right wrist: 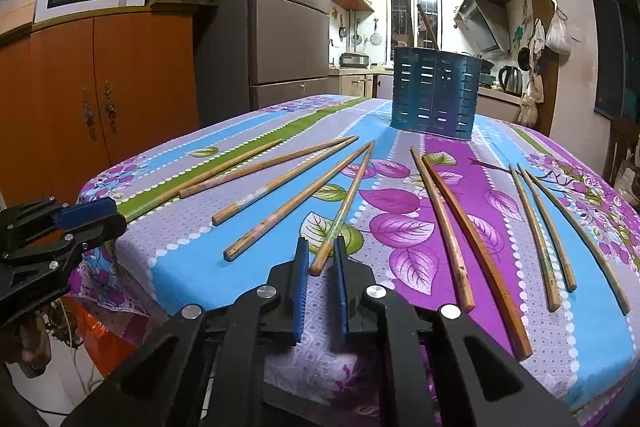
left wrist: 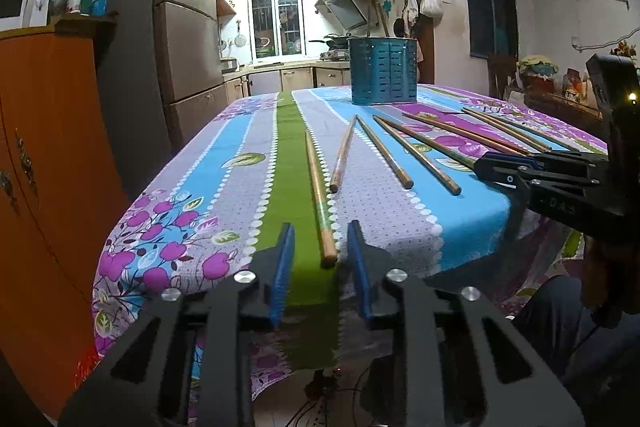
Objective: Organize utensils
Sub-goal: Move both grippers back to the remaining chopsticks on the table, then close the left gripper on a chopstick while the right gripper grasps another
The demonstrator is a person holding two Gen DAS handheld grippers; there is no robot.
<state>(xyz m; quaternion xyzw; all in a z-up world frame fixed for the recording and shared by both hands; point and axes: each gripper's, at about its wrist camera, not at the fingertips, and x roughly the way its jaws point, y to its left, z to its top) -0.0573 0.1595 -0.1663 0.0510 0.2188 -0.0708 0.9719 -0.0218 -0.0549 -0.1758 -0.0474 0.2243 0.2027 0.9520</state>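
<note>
Chopsticks lie spread across the bench; both your jaws stand apart, pinching nothing.

Your left gripper (left wrist: 320, 251) sits at the bottom centre of its view, jaws spread either side of the near end of one chopstick (left wrist: 319, 201) on the green stripe, not touching it. Your right gripper (right wrist: 322, 259) is at the bottom centre of its own view, jaws spread but narrower, flanking the butt of another chopstick (right wrist: 342, 211); you cannot tell whether the pads touch it. The blue holder (right wrist: 436, 95) stands upright at upper centre on the bench (right wrist: 180, 259), beyond the sticks, with a couple of sticks already in it.
</note>
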